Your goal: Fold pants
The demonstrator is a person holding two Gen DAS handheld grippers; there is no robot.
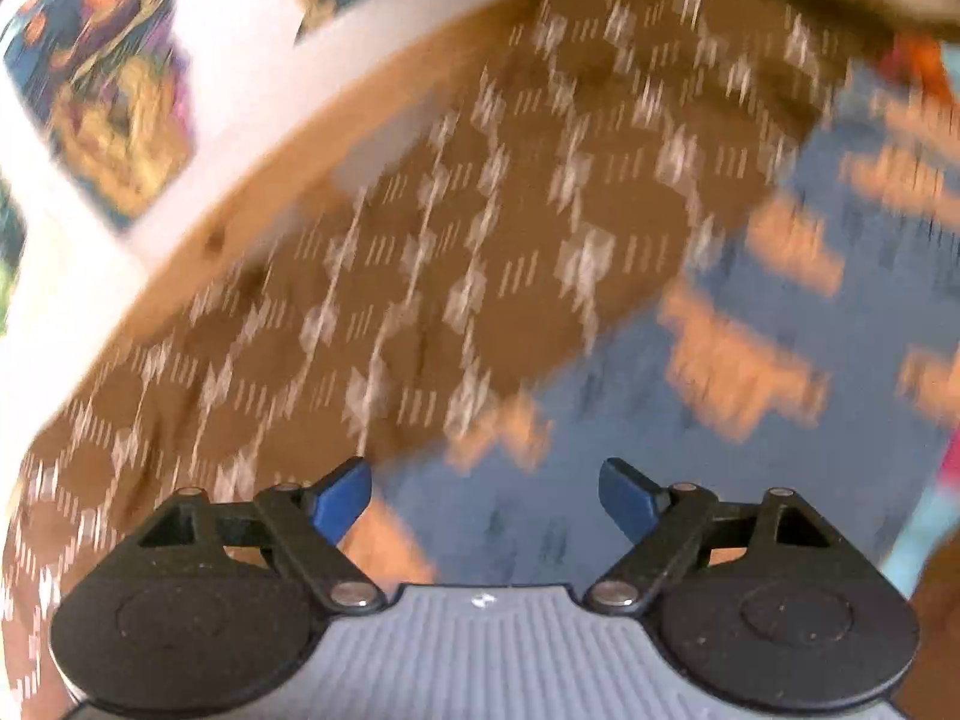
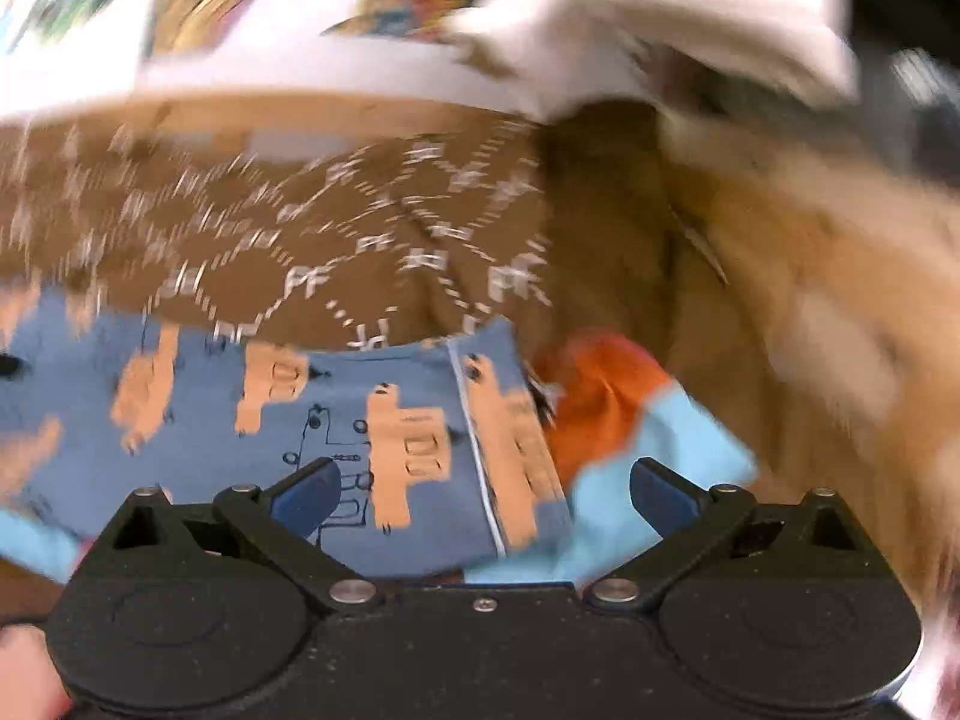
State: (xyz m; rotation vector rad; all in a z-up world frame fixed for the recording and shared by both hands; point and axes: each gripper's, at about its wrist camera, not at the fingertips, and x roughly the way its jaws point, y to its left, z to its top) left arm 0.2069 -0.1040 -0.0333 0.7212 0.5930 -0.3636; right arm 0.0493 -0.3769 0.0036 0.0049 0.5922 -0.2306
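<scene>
The pants (image 1: 630, 372) are blue cloth printed with peach llama shapes, lying on a brown patterned cover (image 1: 480, 210). My left gripper (image 1: 483, 480) hovers over their near edge, its blue pads wide apart with nothing between them. In the right wrist view the pants (image 2: 336, 414) lie flat with a white piping seam running down them. My right gripper (image 2: 486, 474) stands open just above them, holding nothing. Both views are blurred.
The brown cover (image 2: 300, 240) with white markings spreads behind the pants. An orange and light-blue garment (image 2: 606, 402) lies at their right. A white board with colourful pictures (image 1: 108, 72) runs along the far side. Tan fabric (image 2: 810, 300) rises at the right.
</scene>
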